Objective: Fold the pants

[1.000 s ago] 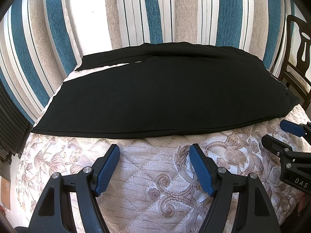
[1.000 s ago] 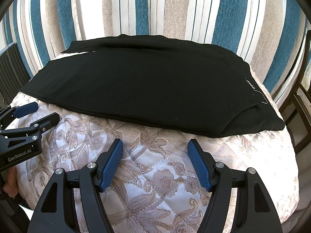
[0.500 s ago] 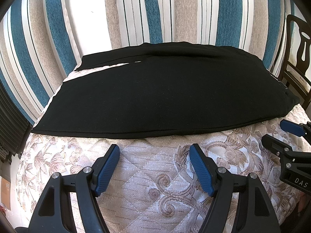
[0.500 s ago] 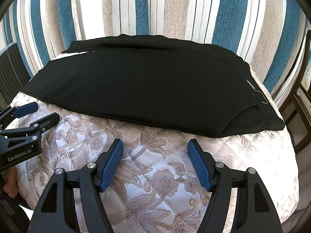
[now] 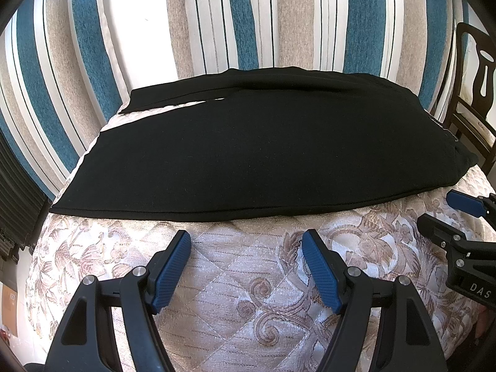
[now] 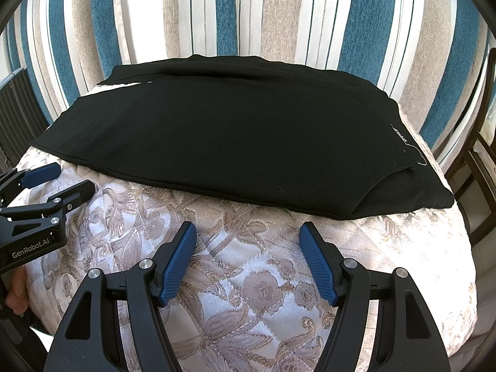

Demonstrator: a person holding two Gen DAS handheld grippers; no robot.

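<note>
Black pants (image 5: 248, 148) lie flat across the quilted floral table cover (image 5: 235, 279), one leg laid over the other, waist end at the right with a small white label (image 6: 400, 133). My left gripper (image 5: 246, 241) hovers open just short of the pants' near hem, nothing between its blue pads. My right gripper (image 6: 248, 234) is also open and empty, close to the near edge of the pants (image 6: 235, 136) towards the waist end. Each gripper shows at the side of the other's view.
A striped blue, beige and white curtain (image 5: 279, 18) hangs right behind the table. A dark wooden chair (image 5: 468, 93) stands at the right, a dark slatted object (image 6: 15, 114) at the left. A hand (image 6: 15, 291) holds the left gripper's handle.
</note>
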